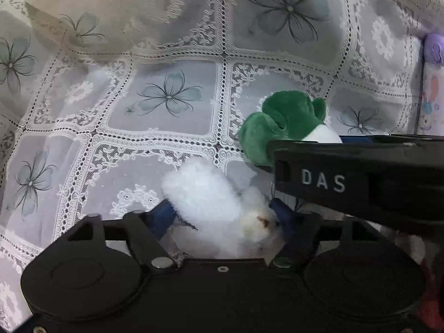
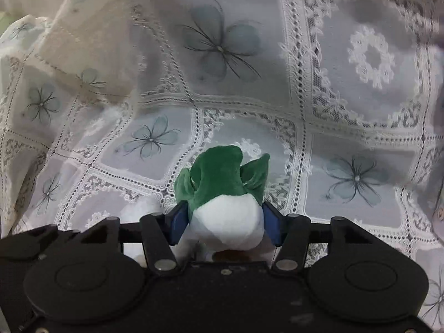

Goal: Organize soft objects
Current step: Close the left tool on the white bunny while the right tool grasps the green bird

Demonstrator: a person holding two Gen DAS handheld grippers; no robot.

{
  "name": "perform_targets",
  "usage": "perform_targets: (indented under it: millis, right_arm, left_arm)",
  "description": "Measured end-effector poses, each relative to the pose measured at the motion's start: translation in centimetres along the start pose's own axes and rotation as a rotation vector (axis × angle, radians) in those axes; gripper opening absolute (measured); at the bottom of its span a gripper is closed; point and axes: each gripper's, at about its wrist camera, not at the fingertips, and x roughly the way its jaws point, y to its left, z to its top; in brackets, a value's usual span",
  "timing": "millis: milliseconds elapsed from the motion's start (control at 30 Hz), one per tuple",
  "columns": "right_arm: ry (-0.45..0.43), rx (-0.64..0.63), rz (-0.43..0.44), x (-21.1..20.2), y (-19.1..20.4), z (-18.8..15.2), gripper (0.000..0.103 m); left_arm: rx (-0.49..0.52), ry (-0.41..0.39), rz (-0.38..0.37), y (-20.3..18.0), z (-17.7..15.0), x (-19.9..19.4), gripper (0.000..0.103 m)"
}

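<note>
Lace cloth (image 2: 319,116) printed with grey-blue flowers covers the whole surface, rumpled toward its far left corner. Above it the left hand-held gripper (image 1: 222,216) pinches a fluffy white toy (image 1: 205,191) between its blue pads, and just beside it the right hand-held gripper (image 2: 226,222) clamps a green-and-white plush (image 2: 224,188) the same way. Both toys look mid-carry; I'd say the next move needs a spot to set them down together, and none shows.
</note>
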Motion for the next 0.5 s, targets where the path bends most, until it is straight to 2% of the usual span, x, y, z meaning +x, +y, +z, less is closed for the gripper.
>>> perform_targets:
  millis: [100,333,400,500]
  right_arm:
    - [-0.016,0.016,-0.022,-0.4,-0.4,0.1,0.054]
    - [-0.070,0.091,-0.091,-4.1,-4.4,0.0,0.054]
    - [-0.077,0.116,-0.115,-5.3,-6.2,-0.3,0.055]
    - [-0.061,0.165,-0.143,-6.4,-8.5,-1.1,0.055]
  left_arm:
    - [0.000,-0.005,-0.017,-0.1,0.1,-0.2,0.059]
    - [0.016,-0.033,-0.055,-2.7,0.6,-0.1,0.050]
    - [0.022,-0.030,-0.064,-3.8,1.0,0.3,0.038]
    - [0.039,-0.022,-0.023,-4.7,1.2,0.4,0.042]
